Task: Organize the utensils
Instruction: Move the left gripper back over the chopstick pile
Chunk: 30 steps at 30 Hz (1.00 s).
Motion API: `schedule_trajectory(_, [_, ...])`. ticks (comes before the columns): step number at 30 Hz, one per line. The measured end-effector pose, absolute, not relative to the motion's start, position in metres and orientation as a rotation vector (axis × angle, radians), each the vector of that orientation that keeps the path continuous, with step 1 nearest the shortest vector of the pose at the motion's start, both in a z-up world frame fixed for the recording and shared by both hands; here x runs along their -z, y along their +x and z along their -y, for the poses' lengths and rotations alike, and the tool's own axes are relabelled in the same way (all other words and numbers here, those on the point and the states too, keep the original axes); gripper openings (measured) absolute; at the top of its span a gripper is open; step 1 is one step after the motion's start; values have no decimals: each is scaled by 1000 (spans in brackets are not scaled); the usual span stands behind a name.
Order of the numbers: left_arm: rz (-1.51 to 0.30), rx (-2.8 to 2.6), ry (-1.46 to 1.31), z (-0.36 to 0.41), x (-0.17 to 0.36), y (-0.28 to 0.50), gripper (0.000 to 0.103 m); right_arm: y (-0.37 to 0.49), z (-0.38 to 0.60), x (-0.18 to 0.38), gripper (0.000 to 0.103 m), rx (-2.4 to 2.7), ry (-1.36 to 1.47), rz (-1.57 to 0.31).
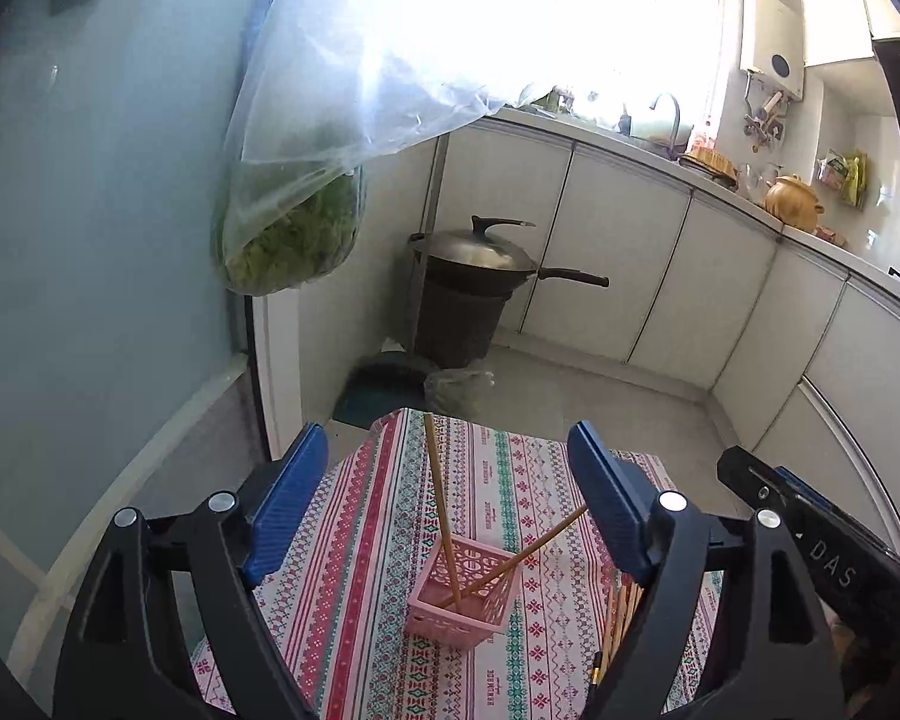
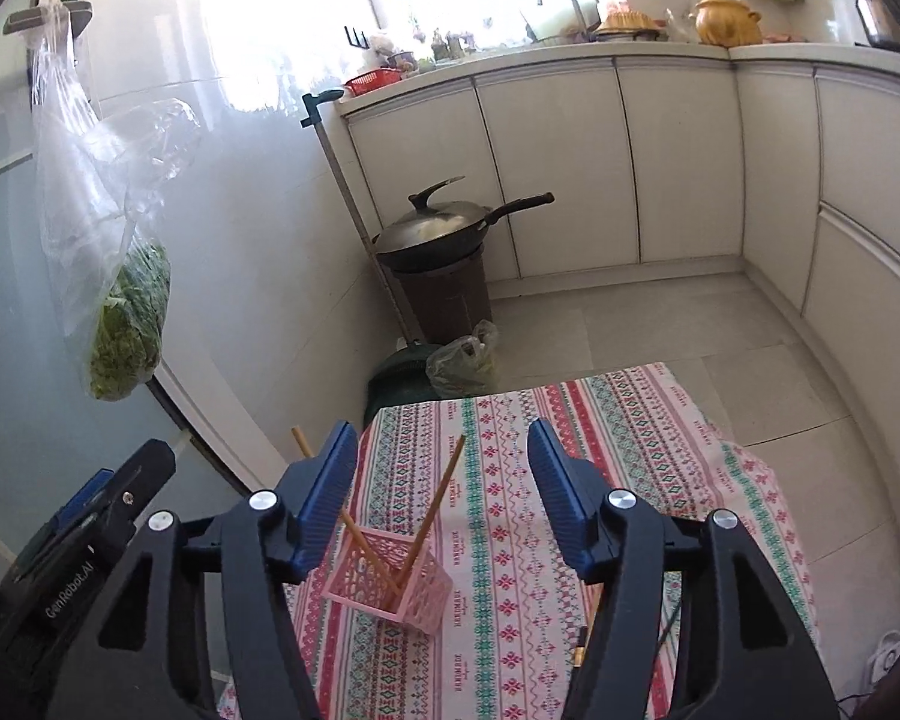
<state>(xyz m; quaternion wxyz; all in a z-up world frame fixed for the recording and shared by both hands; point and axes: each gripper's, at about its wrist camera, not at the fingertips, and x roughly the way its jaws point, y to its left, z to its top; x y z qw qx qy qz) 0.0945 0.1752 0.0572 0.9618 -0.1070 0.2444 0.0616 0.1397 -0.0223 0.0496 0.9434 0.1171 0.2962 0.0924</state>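
Observation:
A pink lattice basket [image 1: 465, 597] stands on the patterned tablecloth [image 1: 354, 540], with two wooden chopsticks [image 1: 438, 498] leaning in it. More chopsticks [image 1: 621, 615] lie flat on the cloth to its right, partly hidden by my left gripper's right finger. My left gripper [image 1: 447, 507] is open and empty, above and behind the basket. In the right wrist view the basket [image 2: 390, 582] holds the same two chopsticks [image 2: 438, 501]. My right gripper [image 2: 441, 507] is open and empty above it. A chopstick end [image 2: 582, 648] shows by its right finger.
A lidded wok [image 1: 480, 255] sits on a dark bin [image 1: 456, 324] by white cabinets [image 1: 630, 252]. A plastic bag of greens [image 1: 294, 234] hangs on the left wall. A bag [image 2: 465, 360] lies on the floor past the table's far edge.

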Motion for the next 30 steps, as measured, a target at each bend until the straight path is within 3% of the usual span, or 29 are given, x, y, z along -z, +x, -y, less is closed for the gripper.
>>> schedule_trajectory(6, [-511,-143,-186,-159,-52,86,89,120,36,-49,77,-116,167,-577])
schedule_trajectory(13, [-528,-132,-187,-144,-45,77,95,109,62,-37,81,-25,158,-612])
schedule_trajectory(18, [-551,-117,-156,-127,-36,75,96,101,75,-29,95,28,124,-618])
schedule_trajectory(30, [-685,-30,-83,-88,-4,94,96,92,134,-2,96,89,196,-732])
